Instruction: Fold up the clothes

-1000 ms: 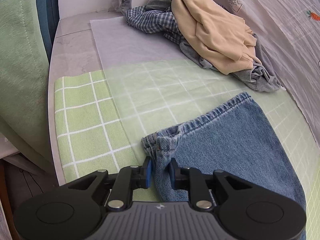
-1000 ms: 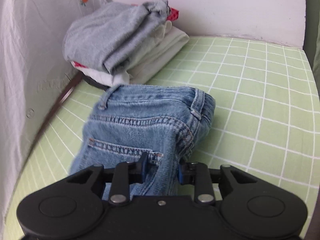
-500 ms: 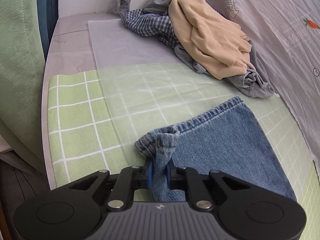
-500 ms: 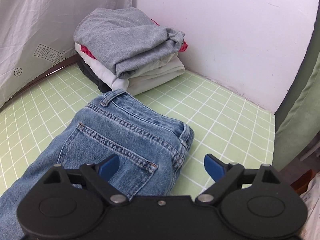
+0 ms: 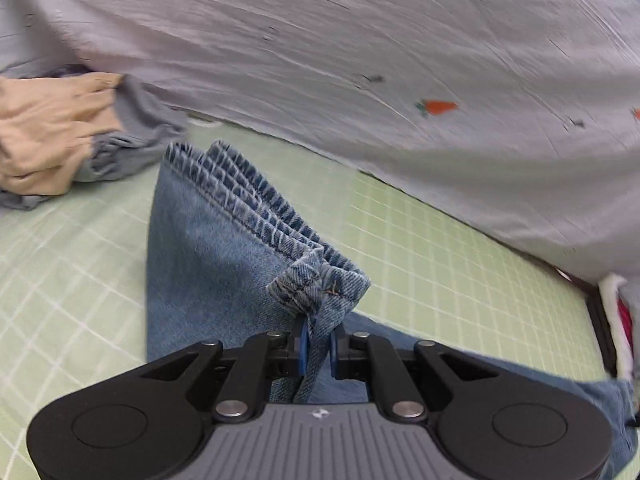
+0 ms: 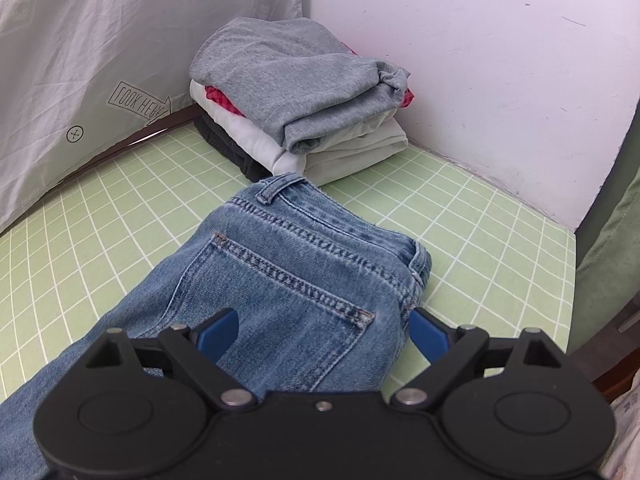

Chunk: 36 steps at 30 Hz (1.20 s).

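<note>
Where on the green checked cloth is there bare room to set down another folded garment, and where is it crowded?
Bare cloth lies between the jeans, the white wall and the folded stack. Another strip runs between the jeans and the carrot-print sheet. The corner holding the stack is crowded.

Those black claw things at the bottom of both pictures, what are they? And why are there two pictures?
They are grabbing tools, one held in each of a person's hands, each with its own camera looking along its fingers. That gives two pictures. The left gripper is pinching the hem end of a pair of blue jeans and lifting it. The right gripper is open above the waist end of the jeans, which lie on a green checked cloth. Behind them sits a pile of folded clothes. The left picture also shows unfolded clothes waiting.
</note>
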Each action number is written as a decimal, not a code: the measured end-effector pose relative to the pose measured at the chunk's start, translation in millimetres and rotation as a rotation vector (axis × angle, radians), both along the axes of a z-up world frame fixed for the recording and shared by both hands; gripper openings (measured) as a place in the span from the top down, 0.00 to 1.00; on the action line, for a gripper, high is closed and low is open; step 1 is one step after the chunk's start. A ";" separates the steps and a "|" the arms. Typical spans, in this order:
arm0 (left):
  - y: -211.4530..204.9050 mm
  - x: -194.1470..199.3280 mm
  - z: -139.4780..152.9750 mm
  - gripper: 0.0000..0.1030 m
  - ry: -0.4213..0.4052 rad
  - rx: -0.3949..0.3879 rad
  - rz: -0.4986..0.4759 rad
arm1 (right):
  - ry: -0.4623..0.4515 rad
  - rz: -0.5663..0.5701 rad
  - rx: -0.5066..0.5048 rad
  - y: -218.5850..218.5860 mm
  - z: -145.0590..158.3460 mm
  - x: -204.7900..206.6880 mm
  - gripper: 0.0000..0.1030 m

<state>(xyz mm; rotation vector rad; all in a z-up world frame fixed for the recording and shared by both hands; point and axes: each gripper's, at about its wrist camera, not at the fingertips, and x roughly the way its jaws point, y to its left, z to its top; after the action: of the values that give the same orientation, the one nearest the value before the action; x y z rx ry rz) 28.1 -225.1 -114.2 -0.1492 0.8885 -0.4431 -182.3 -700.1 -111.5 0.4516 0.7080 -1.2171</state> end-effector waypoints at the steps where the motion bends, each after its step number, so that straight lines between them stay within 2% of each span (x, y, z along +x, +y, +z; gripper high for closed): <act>1: -13.0 -1.8 -10.4 0.89 0.042 0.014 -0.048 | 0.003 0.004 0.002 0.6 -0.8 0.1 0.10; 4: -39.6 -6.8 -54.9 0.88 0.211 0.095 -0.117 | 0.004 0.017 0.015 2.2 -3.3 -0.7 0.10; 5: -40.1 -7.9 -57.6 0.87 0.213 0.088 -0.114 | 0.003 0.023 0.018 2.7 -3.7 -0.9 0.10; 8: -30.5 -0.9 -54.6 0.75 0.250 0.019 -0.091 | 0.002 0.046 0.007 7.1 -0.2 0.5 0.10; 11: -20.3 -0.2 -47.8 0.62 0.254 -0.014 -0.058 | -0.009 0.070 -0.009 13.0 7.8 6.7 0.05; 13: -11.1 -3.8 -38.2 0.46 0.229 -0.019 -0.049 | -0.036 0.100 -0.011 19.6 16.0 16.1 0.04; 15: 3.1 -5.0 -31.1 0.39 0.209 -0.026 -0.025 | -0.068 0.145 -0.009 28.8 23.8 27.8 0.03; 19: 40.7 -1.2 -18.7 0.35 0.195 -0.031 0.057 | -0.145 0.270 0.052 58.5 31.2 59.2 0.02; 21: 53.3 4.5 -21.2 0.35 0.208 0.016 0.086 | -0.212 0.354 0.161 77.7 26.0 76.9 0.02; 24: 67.5 14.6 -27.7 0.35 0.232 0.093 0.087 | -0.317 0.480 0.384 109.5 9.7 104.0 0.03; 27: 72.2 22.6 -32.4 0.35 0.237 0.116 0.025 | -0.406 0.591 0.634 151.5 -18.9 133.1 0.14; 28: 73.7 25.3 -34.0 0.35 0.239 0.124 0.005 | -0.431 0.626 0.712 165.4 -28.1 142.7 0.21; 32: 80.0 36.0 -40.3 0.35 0.246 0.154 -0.078 | -0.387 0.744 0.807 213.8 -47.5 175.2 0.43; 36: 86.3 46.6 -46.6 0.35 0.253 0.184 -0.160 | -0.348 0.819 0.815 247.0 -51.2 195.2 0.44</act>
<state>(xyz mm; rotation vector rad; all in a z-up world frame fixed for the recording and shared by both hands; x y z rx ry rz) 74.8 -138.8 -160.8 0.0366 1.1905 -0.4951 12.9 -453.1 -162.7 0.9004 0.9381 -0.0314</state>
